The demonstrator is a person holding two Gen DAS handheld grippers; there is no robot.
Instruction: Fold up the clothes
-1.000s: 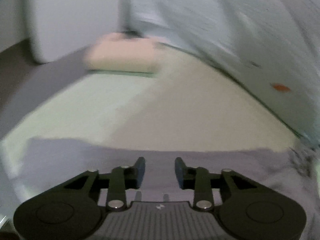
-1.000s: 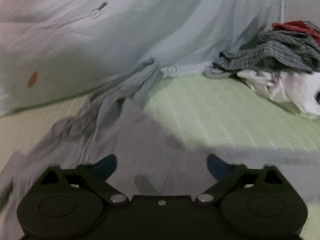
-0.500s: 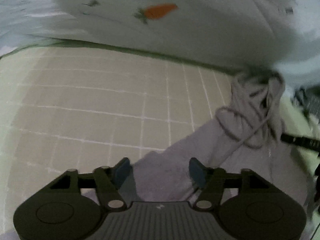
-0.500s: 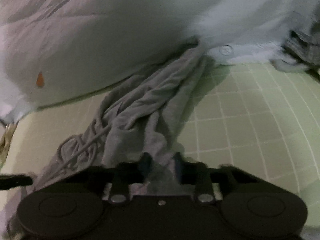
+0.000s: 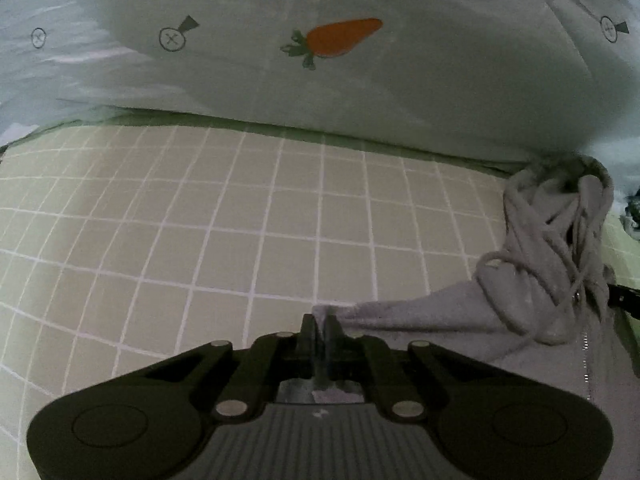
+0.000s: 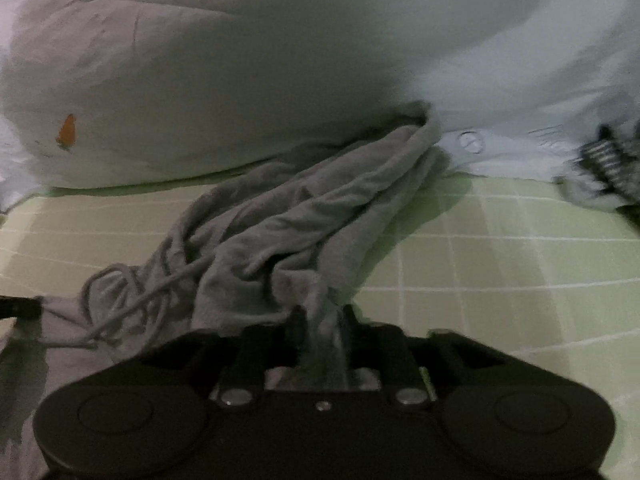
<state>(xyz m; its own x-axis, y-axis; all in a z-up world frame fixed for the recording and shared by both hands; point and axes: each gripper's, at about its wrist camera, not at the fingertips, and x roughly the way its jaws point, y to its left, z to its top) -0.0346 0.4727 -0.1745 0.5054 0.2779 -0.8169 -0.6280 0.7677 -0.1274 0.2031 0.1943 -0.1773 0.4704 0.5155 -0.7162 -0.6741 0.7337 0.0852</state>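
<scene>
Grey garment (image 6: 304, 216), green white-gridded sheet (image 5: 240, 220), pale duvet (image 5: 400, 88) (orange carrot prints)

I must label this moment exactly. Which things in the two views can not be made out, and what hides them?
- Grey garment: its far end runs under the white duvet in the right wrist view, so its type and shape stay unknown.
- Striped clothes: blurred and cut off by the right edge, right wrist view.
- Right claw: in the left wrist view, only a dark sliver at the edge, behind the garment.
- Left claw pads: pinched cloth hides them.
</scene>
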